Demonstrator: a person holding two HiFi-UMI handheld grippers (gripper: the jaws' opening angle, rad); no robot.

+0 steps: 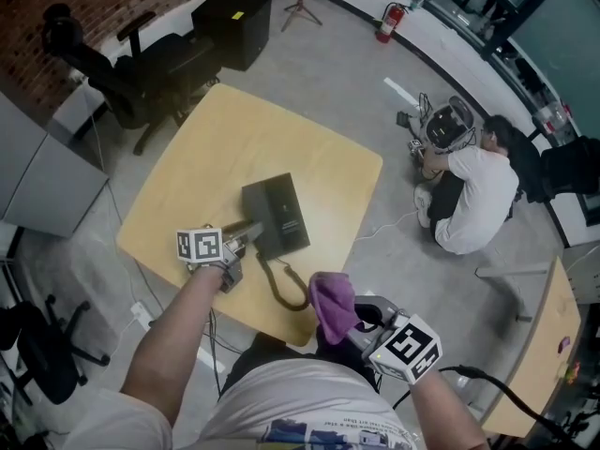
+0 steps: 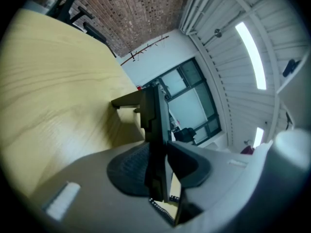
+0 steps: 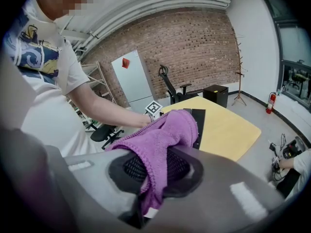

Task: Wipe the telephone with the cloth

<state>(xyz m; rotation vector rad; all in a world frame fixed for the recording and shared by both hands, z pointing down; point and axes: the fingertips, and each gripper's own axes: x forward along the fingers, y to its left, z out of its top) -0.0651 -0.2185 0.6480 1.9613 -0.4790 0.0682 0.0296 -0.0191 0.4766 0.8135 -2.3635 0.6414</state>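
The black telephone (image 1: 278,214) lies near the front edge of the wooden table (image 1: 234,148). Its coiled cord (image 1: 281,287) loops toward me. My left gripper (image 1: 246,238) reaches to the phone's left side, and the handset (image 2: 153,130) stands on edge between its jaws. In the left gripper view a sliver of daylight shows between the handset and the right-hand pad (image 2: 190,165), so the left gripper (image 2: 163,149) is open around it. My right gripper (image 1: 354,322) hovers off the table's front corner, shut on the purple cloth (image 1: 332,306). The cloth (image 3: 163,137) drapes over that gripper (image 3: 155,168). The phone (image 3: 198,121) lies beyond.
Black office chairs (image 1: 131,73) and a black box (image 1: 232,24) stand behind the table. A person in white (image 1: 473,195) sits on the floor at the right beside cables. A second wooden table (image 1: 534,354) is at the lower right. A red fire extinguisher (image 1: 389,21) stands by the far wall.
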